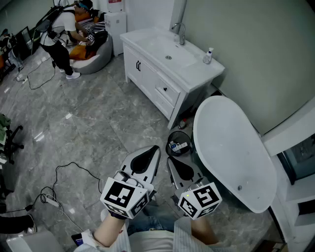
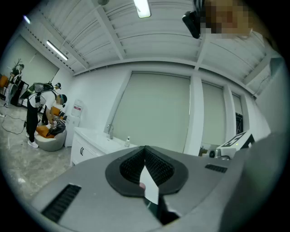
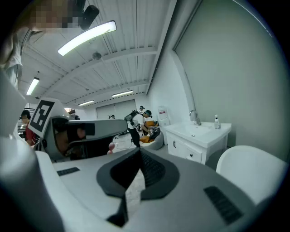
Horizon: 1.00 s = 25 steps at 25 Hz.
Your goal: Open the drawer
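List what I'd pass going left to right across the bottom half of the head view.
power strip → left gripper → right gripper → white oval top

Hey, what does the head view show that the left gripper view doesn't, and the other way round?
Only the head view: the white bathtub, the black bin beside it and the floor cable. Only the left gripper view: the ceiling light overhead. Both: the vanity with its faucet, the standing person, and the left gripper, jaws shut.
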### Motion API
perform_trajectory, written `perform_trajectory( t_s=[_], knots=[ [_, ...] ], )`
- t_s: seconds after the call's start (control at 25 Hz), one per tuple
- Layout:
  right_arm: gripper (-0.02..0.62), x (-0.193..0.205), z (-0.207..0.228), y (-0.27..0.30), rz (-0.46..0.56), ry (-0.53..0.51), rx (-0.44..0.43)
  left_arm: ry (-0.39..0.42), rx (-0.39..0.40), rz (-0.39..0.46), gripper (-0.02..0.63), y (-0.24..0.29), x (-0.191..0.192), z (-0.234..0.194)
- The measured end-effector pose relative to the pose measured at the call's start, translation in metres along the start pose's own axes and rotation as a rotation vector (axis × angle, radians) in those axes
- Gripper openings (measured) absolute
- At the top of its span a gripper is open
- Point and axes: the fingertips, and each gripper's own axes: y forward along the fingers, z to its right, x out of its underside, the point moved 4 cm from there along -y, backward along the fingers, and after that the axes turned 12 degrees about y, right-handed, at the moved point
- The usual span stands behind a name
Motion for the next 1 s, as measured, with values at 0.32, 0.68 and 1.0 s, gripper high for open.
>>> perform_trajectory(
  t_s=[0.32, 0.68, 1.0],
  knots=[
    [0.007, -0.005, 0.007, -0.009, 0.009, -0.006, -0.018, 0.003, 0.001, 0.01, 0.017, 0.009, -0.001, 0.013],
    [0.008, 0.005, 0.003, -0.003, -0.004, 0.006, -0.035, -0.025, -0.068, 0.031, 0.017, -0.008, 0.002, -0.009],
    [0.008, 0.008, 0.0, 0.051, -0.031, 0.028, -0.039, -0.027, -0.12, 0.026, 0.017, -0.004, 0.004, -0.071]
  ],
)
